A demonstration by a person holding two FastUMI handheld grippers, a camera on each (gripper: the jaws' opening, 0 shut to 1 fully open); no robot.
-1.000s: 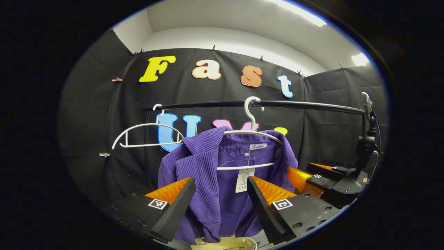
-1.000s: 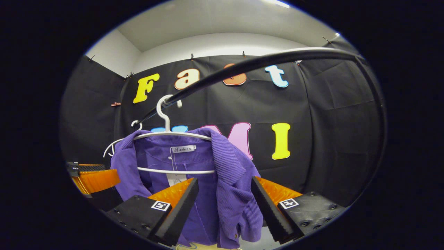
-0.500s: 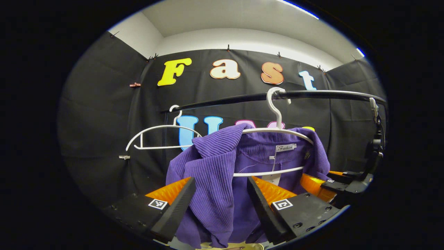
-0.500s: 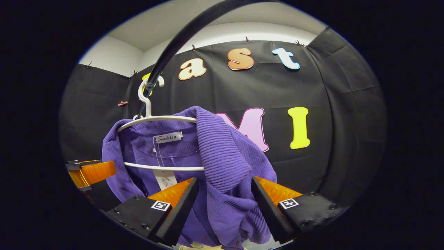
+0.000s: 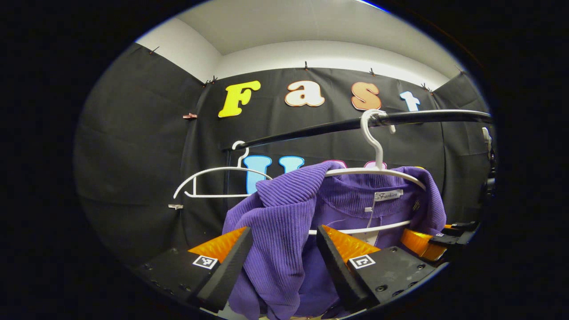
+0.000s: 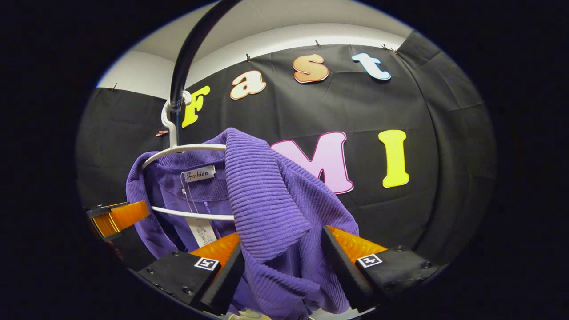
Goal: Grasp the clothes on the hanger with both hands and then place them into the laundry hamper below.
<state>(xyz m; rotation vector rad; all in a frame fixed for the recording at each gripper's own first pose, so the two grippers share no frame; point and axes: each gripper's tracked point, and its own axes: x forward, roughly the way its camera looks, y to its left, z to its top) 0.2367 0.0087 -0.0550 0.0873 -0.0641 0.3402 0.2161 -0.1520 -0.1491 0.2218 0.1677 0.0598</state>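
Under the black rail (image 5: 311,129), both spread grippers, left gripper (image 5: 284,260) and right gripper (image 6: 284,262), straddle the purple jacket (image 5: 284,222).

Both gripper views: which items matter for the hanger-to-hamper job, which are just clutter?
Job:
- purple ribbed top, on its white hanger
- left gripper, open, straddling one shoulder
- right gripper, open, straddling the other shoulder

Bystanders:
- empty white hanger
- black rail, carrying both hangers

Left gripper (image 5: 283,266), right gripper (image 6: 282,271): black screwed bodies, square black-and-white marker tags, ribbed orange-backed fingers with black serrated pads (image 5: 226,271).
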